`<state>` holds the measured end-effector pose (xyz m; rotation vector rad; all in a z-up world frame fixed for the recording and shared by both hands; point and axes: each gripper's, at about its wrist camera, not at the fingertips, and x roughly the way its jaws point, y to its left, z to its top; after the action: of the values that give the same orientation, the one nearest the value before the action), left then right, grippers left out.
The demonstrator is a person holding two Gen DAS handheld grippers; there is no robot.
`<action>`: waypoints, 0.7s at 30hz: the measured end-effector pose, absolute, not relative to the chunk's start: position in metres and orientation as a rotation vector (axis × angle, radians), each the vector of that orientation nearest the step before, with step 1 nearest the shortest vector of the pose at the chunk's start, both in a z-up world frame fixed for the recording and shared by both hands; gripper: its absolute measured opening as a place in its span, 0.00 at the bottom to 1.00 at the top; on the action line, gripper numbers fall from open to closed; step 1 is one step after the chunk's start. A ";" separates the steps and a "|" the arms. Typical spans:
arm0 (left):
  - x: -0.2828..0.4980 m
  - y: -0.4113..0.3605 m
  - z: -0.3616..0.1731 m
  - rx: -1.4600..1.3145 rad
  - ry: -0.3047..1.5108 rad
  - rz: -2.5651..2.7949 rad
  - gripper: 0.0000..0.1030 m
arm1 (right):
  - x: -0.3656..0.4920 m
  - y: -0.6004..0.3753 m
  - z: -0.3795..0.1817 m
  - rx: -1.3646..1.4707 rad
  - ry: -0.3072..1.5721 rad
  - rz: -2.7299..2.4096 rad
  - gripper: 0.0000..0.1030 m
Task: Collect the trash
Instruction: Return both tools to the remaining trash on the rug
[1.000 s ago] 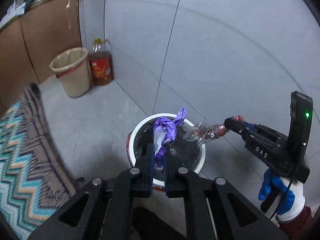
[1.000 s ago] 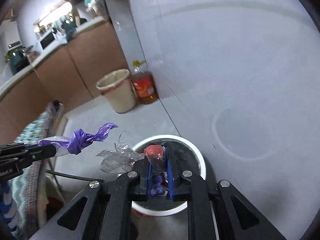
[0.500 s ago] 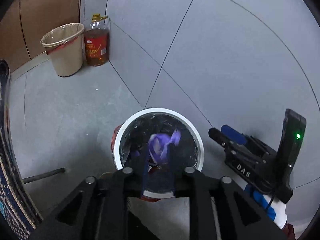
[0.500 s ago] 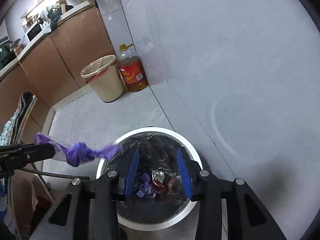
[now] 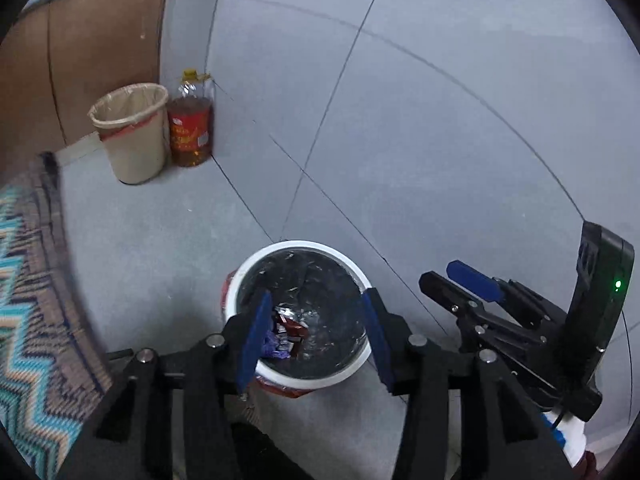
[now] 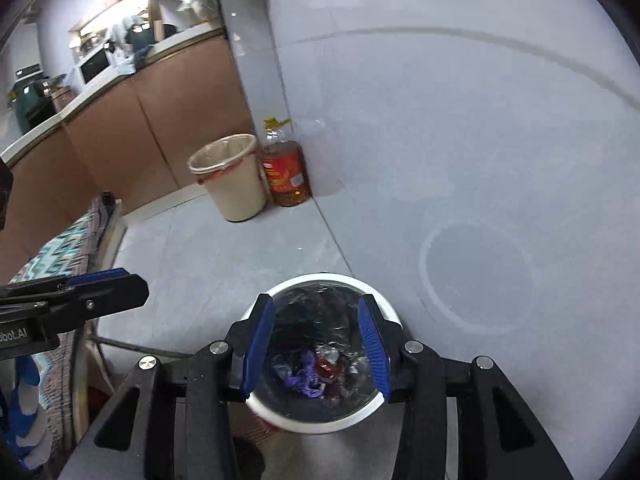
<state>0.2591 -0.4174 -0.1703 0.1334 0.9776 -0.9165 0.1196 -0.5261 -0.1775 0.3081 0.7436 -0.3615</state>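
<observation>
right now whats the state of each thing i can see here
white-rimmed round bin with black liner: upright, open, holds trash
purple and red crumpled wrappers: lying at the bin's bottom, held by nothing
left gripper: jaws opening, nothing between the fingers, above the bin
right gripper: jaws opening, empty, above the bin
beige lined wastebasket: upright, open
amber oil bottle with red label: upright, capped, beside the wastebasket

Grey tiled floor (image 5: 400, 160) carrying a white-rimmed round bin lined with black plastic (image 5: 348, 372). Well apart by the wall stand a beige bag-lined wastebasket (image 5: 132, 136) and, just beside it, an amber oil bottle (image 5: 190, 132).
</observation>
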 end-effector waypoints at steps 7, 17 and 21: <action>0.241 -0.345 -0.145 0.122 0.924 -0.818 0.44 | 0.122 -0.456 -0.146 0.278 0.758 -0.211 0.40; 0.229 -0.218 -0.128 0.066 0.863 -0.637 0.44 | 0.130 -0.353 -0.104 0.193 0.721 -0.046 0.41; 0.220 -0.173 -0.127 0.026 0.858 -0.590 0.44 | 0.130 -0.321 -0.100 0.184 0.714 -0.005 0.42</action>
<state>0.2201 -0.1733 -0.1271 0.0261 0.8575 -0.5905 0.1298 -0.3213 -0.0996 0.1840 0.7143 -0.0050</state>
